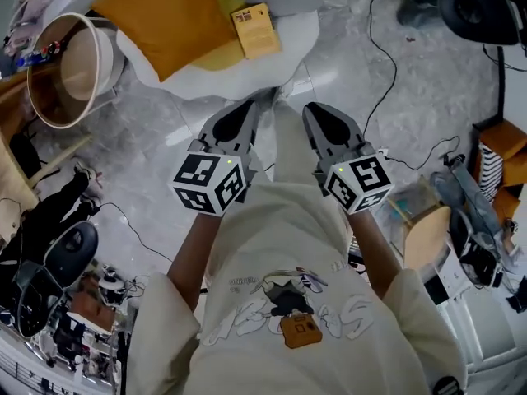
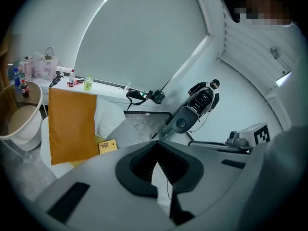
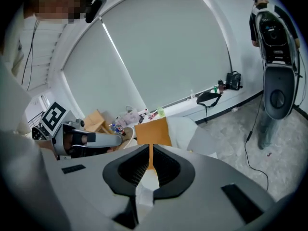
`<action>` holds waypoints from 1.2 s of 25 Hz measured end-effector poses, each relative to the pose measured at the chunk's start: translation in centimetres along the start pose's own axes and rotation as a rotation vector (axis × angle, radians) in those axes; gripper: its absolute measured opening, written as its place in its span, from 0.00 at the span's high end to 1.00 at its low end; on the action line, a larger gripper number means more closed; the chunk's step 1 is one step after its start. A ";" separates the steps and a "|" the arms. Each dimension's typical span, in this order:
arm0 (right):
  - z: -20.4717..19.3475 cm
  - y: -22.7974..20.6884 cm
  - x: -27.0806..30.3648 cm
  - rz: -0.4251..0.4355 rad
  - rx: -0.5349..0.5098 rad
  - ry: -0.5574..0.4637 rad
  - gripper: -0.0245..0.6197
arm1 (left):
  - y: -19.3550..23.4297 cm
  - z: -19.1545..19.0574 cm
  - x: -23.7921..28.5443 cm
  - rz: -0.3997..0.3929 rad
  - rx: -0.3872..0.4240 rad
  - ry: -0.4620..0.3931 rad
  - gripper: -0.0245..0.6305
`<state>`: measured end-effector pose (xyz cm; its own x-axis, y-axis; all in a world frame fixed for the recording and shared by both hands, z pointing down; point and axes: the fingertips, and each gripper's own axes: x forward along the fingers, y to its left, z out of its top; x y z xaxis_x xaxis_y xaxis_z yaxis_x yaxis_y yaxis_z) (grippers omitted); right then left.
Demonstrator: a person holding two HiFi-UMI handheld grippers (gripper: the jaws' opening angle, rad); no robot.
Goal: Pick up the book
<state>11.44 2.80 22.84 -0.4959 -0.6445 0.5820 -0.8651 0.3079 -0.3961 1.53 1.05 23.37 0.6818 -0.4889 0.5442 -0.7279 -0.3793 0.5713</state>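
**Left hand-held gripper [image 1: 257,105] and right hand-held gripper [image 1: 313,115] shut and empty, short of the book [image 1: 255,30]**

A person holds the two tools side by side at waist height. Both point forward and down toward a white seat [image 1: 292,39]. Each gripper's own view shows its jaws pressed together with nothing between them. The book, small and tan, lies flat on a yellow pad [image 1: 221,54] on that seat. It is just beside an orange cushion [image 1: 165,19] and near the seat's front edge. The grey floor [image 1: 395,113] separates the tips from it.

From where I stand, the pickup looks unstarted and several things could spoil it. With the jaws shut, a reach would only nudge the book, and it lies close enough to the edge to slide off onto the floor. The padding beneath is likely soft, so a downward press could sink the book instead of getting a jaw under it. A jaw coming in from the cushion side could catch fabric along with the cover. If only the top cover is gripped, the book could fall open and hang when lifted.
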 end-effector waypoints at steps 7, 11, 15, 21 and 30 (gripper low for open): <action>-1.5 -4.5 2.4 0.090 -0.045 0.097 0.90 | 1.0 -0.6 5.1 0.080 -0.054 -0.019 0.96; -2.2 -6.8 4.1 0.120 -0.056 0.133 0.90 | 1.8 -1.0 7.5 0.118 -0.064 -0.028 0.96; -3.1 -8.2 6.6 0.149 -0.062 0.154 0.90 | 3.3 -2.2 9.7 0.137 -0.077 -0.024 0.96; -4.7 -11.0 10.4 0.154 -0.061 0.165 0.90 | 5.2 -4.1 12.5 0.156 -0.088 -0.016 0.96; -7.8 -14.9 15.4 0.178 -0.045 0.179 0.90 | 9.3 -8.0 15.5 0.187 -0.104 0.018 0.96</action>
<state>16.07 -6.26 43.21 -0.6425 -0.4442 0.6244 -0.7636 0.4389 -0.4736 5.86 -3.76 42.04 0.5371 -0.5291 0.6570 -0.8313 -0.1997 0.5187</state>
